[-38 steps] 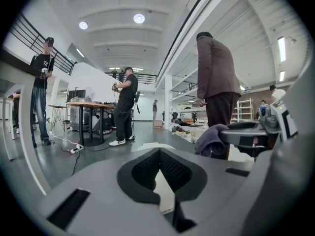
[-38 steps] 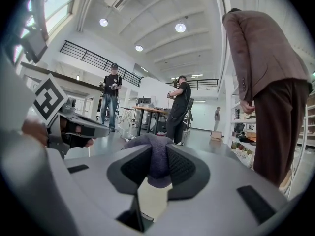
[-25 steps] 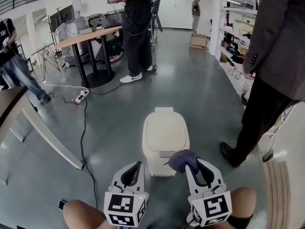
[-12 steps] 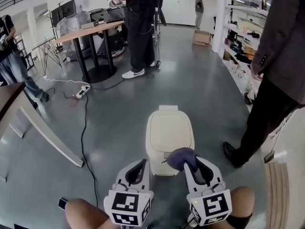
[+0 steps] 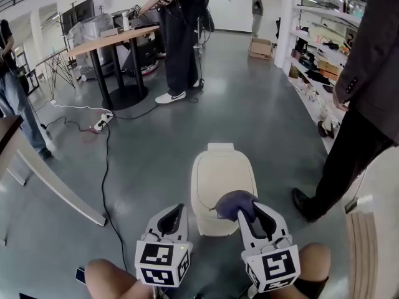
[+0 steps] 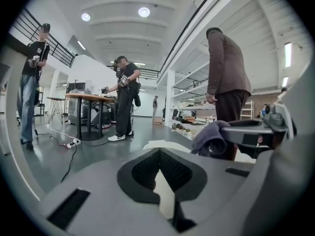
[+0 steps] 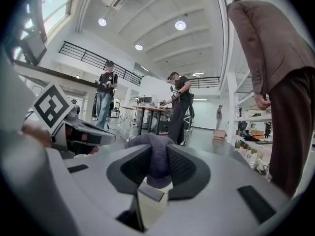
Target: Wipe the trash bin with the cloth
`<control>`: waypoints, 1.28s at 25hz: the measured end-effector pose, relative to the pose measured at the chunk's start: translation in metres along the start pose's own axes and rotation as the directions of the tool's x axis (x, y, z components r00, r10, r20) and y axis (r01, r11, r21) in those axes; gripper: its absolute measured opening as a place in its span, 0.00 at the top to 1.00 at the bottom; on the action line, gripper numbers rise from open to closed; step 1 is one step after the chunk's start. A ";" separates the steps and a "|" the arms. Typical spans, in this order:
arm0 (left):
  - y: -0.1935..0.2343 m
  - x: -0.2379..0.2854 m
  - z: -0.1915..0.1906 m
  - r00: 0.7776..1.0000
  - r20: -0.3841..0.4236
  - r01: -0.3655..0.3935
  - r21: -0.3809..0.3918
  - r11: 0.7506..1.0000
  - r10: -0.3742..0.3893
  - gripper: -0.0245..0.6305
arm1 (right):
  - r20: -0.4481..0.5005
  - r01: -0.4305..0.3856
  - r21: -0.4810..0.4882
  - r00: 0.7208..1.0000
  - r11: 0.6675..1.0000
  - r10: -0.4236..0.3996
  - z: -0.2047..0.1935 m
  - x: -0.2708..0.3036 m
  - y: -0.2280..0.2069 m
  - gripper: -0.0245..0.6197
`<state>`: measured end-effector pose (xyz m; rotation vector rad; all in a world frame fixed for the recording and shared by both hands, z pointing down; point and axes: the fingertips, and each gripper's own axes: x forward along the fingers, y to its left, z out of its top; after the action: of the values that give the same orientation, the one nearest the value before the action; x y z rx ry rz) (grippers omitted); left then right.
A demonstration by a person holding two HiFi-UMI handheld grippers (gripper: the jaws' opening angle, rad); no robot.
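As the last second passes: little shifts. The cloth (image 5: 234, 203) seems to have crept slightly further in from the lid's near edge.
Trash bin: the trash bin (image 5: 219, 176) stands on the grey floor with its lid down, just ahead of both grippers.
Right gripper: the right gripper (image 5: 247, 212) has its jaws clamped on the purple cloth, which bulges out between the pads in the right gripper view.
Cloth: it hangs bunched over the lid's near right corner. Whether it presses on the plastic cannot be told.
Left gripper: the left gripper (image 5: 177, 212) has its jaws together with nothing between them. It sits just beside the bin's near left corner after a brief drift toward it and back.
Bystanders: a person in dark trousers (image 5: 349, 148) stands near the bin's right side.
Meaning for the task: wiping looks barely begun. Most of the lid and the sides appear unwiped.
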<state>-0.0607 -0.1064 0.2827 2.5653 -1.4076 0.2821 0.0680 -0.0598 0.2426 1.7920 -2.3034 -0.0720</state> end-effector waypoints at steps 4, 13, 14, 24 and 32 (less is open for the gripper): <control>0.006 0.018 0.009 1.000 0.007 0.029 -0.039 0.999 -0.029 0.96 | -0.033 0.017 0.013 0.999 1.000 -0.017 -0.009 0.020 -0.010 0.82; 0.034 0.057 0.020 1.000 0.016 0.012 -0.042 0.999 -0.012 0.96 | -0.031 0.020 0.048 0.999 0.999 -0.018 -0.001 0.058 -0.014 0.82; 0.037 0.059 0.021 1.000 0.017 0.008 -0.040 0.999 -0.007 0.96 | -0.015 0.029 0.038 0.999 0.999 -0.028 0.004 0.059 -0.014 0.82; 0.030 0.049 0.021 1.000 0.020 0.006 -0.013 1.000 -0.006 0.96 | 0.065 0.064 0.028 0.996 0.998 -0.065 0.028 0.047 -0.012 0.82; 0.020 0.023 0.025 0.999 0.040 -0.004 0.002 1.000 0.004 0.96 | 0.082 0.063 0.001 0.995 0.998 -0.063 0.035 0.025 -0.009 0.82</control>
<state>-0.0635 -0.1419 0.2664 2.5839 -1.4263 0.2343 0.0640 -0.0891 0.2104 1.8953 -2.3003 -0.1607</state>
